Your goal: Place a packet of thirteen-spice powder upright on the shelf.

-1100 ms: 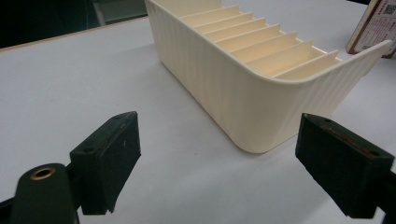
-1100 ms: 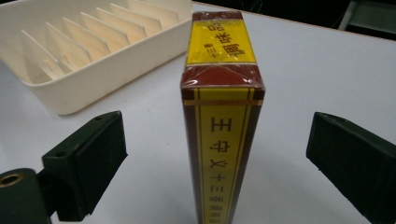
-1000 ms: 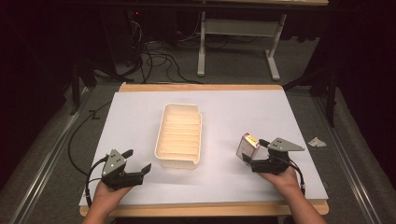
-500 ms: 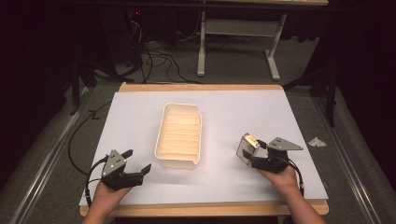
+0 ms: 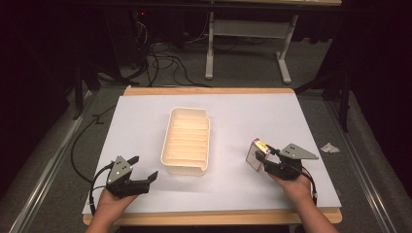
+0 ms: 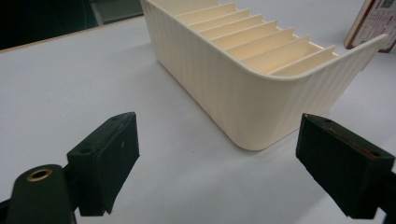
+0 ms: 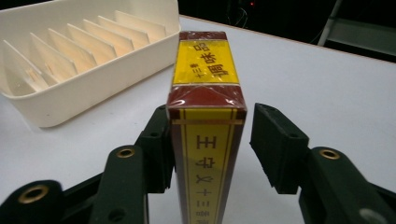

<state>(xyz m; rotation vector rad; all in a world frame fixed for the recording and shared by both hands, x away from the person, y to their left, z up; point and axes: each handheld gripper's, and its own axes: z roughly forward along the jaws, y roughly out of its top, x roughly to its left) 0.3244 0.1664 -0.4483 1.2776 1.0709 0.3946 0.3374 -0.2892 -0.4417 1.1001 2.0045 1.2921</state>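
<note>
Figure: the cream slotted tray (image 5: 186, 141) stands mid-bench on the white sheet (image 5: 145, 121), its long axis running away from you, with 7 thin dividers visible inside and every slot bare. Your right claw (image 5: 259, 160) stands around an upright red-and-yellow box (image 7: 205, 121); in the right gripper view 1 jaw touches the box's side while the other stands just off it, so the pinch is not closed. The box sits right of the tray, well apart from it. Your left claw (image 6: 224, 158) is spread wide and holds nothing, low over the bench just before the tray's near corner. Judged step: seating the box in a slot. Close fully on the 2 broad faces first, keep the box vertical, align its thin edge with the dividers, and steady the tray wall with the left claw if it slides.
</note>
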